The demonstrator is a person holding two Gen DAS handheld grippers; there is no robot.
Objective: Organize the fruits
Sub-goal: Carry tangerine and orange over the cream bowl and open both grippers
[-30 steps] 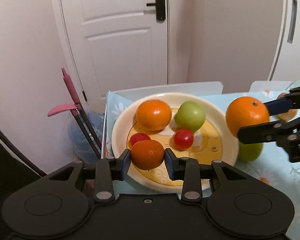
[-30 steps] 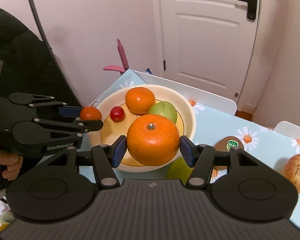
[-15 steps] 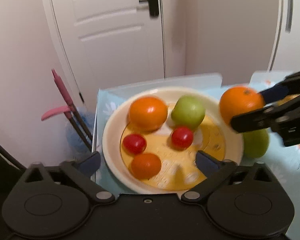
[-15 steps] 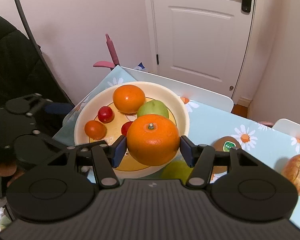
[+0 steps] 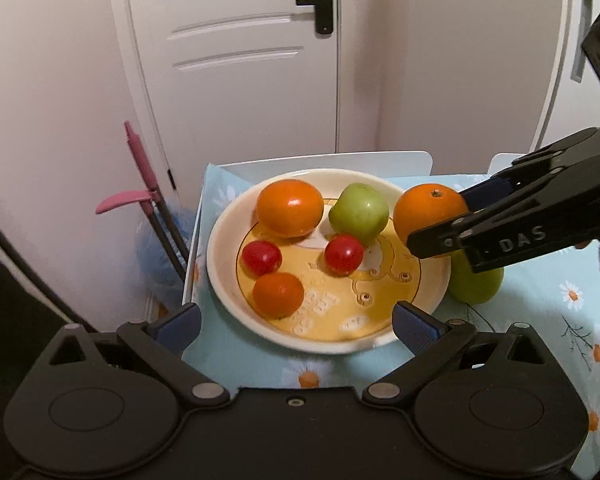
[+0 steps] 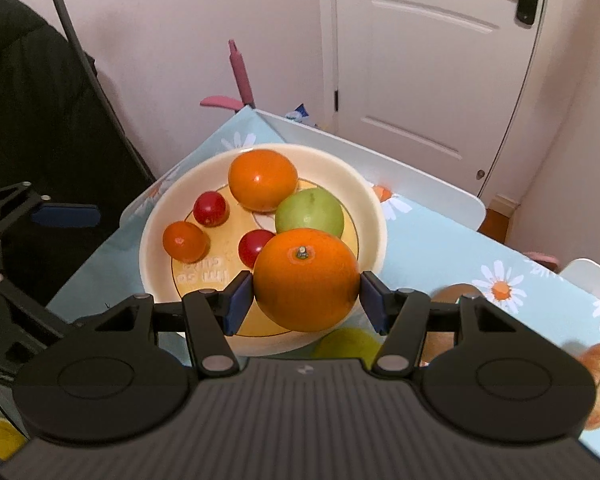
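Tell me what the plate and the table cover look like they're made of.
Plate: probably glazed ceramic, though melamine is possible; cream rim with soft sheen and a printed yellow centre. Table cover: likely wipeable plastic or oilcloth; smooth blue daisy print lying flat, faintly shiny.

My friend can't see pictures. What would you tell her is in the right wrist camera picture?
The right gripper holds a big orange between its blue fingers above the near edge of a cream plate. On the plate lie another orange, a green apple, two red tomatoes and a small orange fruit, all on a blue daisy tablecloth.
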